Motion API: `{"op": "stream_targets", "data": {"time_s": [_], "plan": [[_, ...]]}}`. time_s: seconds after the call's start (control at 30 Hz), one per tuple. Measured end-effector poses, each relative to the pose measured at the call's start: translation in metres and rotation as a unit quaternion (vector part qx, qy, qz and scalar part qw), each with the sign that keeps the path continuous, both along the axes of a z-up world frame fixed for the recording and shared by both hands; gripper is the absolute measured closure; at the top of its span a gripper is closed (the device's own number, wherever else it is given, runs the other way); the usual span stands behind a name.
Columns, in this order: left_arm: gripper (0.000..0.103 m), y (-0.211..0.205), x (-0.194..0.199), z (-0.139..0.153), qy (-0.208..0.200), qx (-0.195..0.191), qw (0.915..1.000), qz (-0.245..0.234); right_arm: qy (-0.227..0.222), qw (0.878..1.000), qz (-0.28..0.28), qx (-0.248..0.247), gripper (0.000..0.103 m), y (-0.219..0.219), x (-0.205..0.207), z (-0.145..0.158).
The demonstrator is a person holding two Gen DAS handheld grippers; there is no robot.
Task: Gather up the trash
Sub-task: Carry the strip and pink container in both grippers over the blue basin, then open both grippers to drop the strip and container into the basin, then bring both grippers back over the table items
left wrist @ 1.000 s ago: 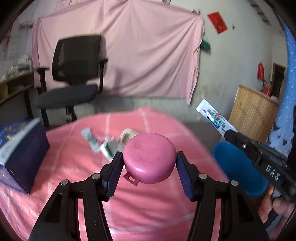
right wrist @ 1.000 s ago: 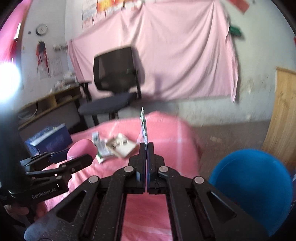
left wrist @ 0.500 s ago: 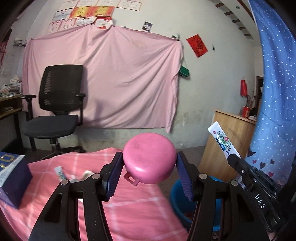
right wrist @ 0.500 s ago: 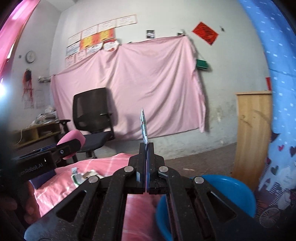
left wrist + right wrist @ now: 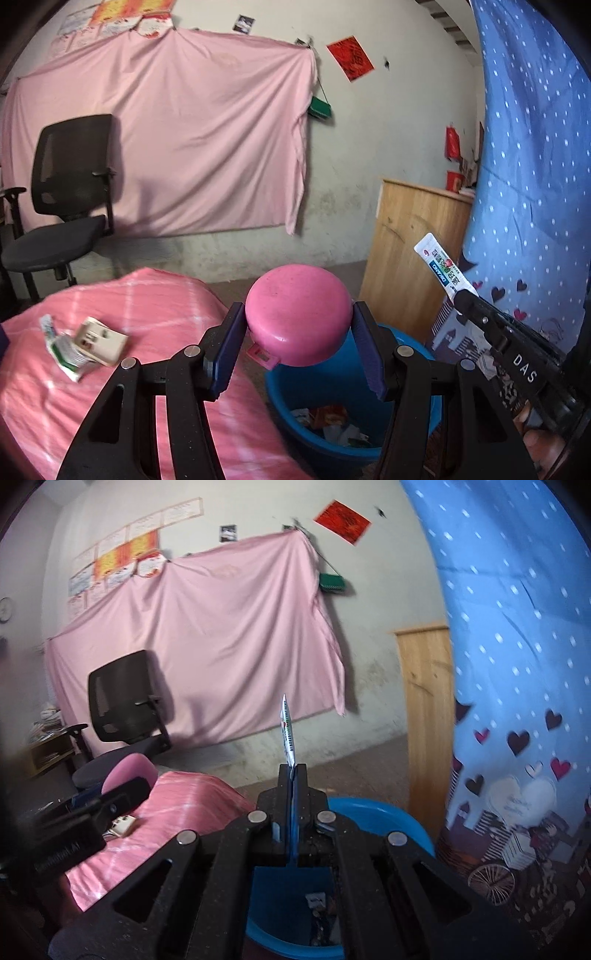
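Gripping a pink round lid (image 5: 297, 320) half-wide on the left, pinching a flat sachet (image 5: 287, 735) tight on the right; risking drops outside the blue bin (image 5: 417, 349) if released early.

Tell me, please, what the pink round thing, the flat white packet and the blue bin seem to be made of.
Pink round thing: probably hard plastic, matt and scuffed, with a moulded tab below.
Flat white packet: thin printed foil or plastic film, seemingly; in the right wrist view it looks edge-thin.
Blue bin: likely smooth moulded plastic, with an even colour and a rounded rim.

Black tools (image 5: 297, 350) — silver screws, perhaps purple pads (image 5: 226, 352).
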State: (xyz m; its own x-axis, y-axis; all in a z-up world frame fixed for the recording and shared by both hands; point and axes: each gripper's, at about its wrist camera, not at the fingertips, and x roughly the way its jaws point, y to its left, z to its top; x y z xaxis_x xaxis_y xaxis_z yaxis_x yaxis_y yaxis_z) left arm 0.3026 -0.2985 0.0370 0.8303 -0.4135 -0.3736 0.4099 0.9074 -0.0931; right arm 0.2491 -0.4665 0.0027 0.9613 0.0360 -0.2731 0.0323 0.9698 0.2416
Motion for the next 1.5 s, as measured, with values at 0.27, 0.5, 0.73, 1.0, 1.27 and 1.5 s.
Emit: {"op": "stream_targets", "data": {"time_s": [0.27,0.5,0.73,1.0,1.27,1.5], "plan": [[0.051,-0.026,0.014,-0.032,0.038,0.02,0.9989,-0.02,0.077,0.997,-0.008,0.019,0.089,-0.024,0.013,-0.025],[0.051,-0.035,0.032,-0.05,0.085,0.025,0.9957,-0.028,0.121,0.992,-0.003,0.027,0.089,-0.027,0.024,-0.038],[0.051,-0.031,0.044,-0.056,0.119,0.011,0.9925,-0.024,0.152,0.988,0.011,0.031,0.089,-0.026,0.033,-0.049],[0.051,-0.022,0.059,-0.062,0.174,-0.001,0.9845,-0.021,0.176,0.984,0.014,0.038,0.087,-0.027,0.041,-0.06],[0.047,-0.01,0.056,-0.056,0.17,-0.013,0.9852,-0.014,0.171,0.985,0.007,0.035,0.075,-0.027,0.041,-0.058],[0.045,0.012,0.046,-0.039,0.147,-0.022,0.9888,0.019,0.149,0.988,0.007,0.034,0.063,-0.026,0.036,-0.049]]}}
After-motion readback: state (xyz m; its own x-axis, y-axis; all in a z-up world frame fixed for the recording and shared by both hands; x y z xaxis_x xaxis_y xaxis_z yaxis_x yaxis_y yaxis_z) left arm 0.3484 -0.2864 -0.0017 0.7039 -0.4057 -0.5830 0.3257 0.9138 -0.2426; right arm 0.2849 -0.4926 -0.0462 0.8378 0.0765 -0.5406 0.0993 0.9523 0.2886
